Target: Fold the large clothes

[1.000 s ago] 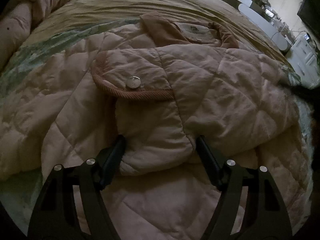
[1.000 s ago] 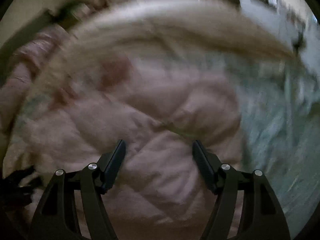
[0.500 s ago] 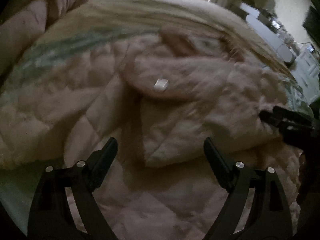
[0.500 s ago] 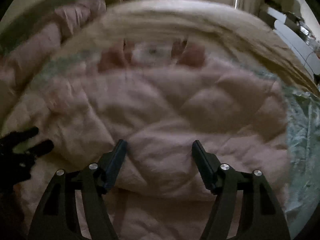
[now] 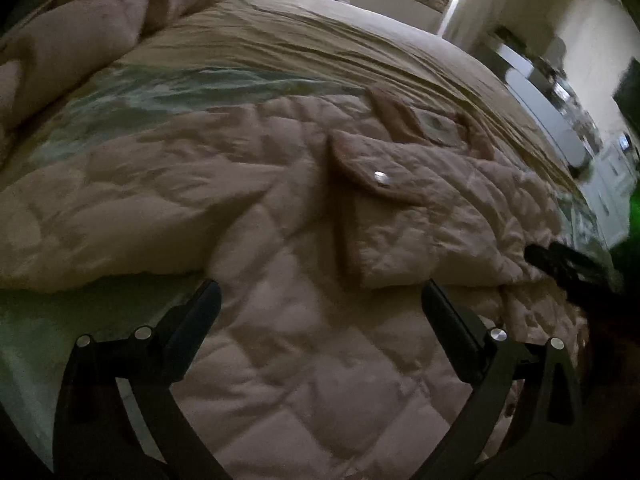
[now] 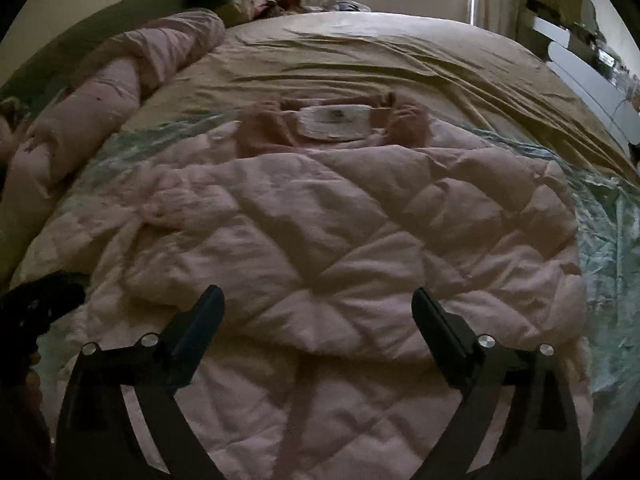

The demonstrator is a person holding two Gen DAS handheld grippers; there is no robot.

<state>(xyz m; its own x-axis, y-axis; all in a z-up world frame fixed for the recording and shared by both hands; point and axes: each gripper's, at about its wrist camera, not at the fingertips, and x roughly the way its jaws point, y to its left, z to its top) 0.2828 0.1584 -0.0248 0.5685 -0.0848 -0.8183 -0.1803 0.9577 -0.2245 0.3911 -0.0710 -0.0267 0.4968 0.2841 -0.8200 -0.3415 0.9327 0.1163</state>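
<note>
Pale pink quilted jacket (image 6: 320, 240) lies flat on the bed (image 6: 360, 52), sleeve folded across. Both grippers, left (image 5: 320, 300) and right (image 6: 318, 306), hover with jaws wide, empty. Next: probably grab the hem, fold upward.

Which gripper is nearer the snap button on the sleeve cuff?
Left. The left gripper hangs open just short of the snap button, facing it. The right gripper is open over the jacket's other side.
</note>
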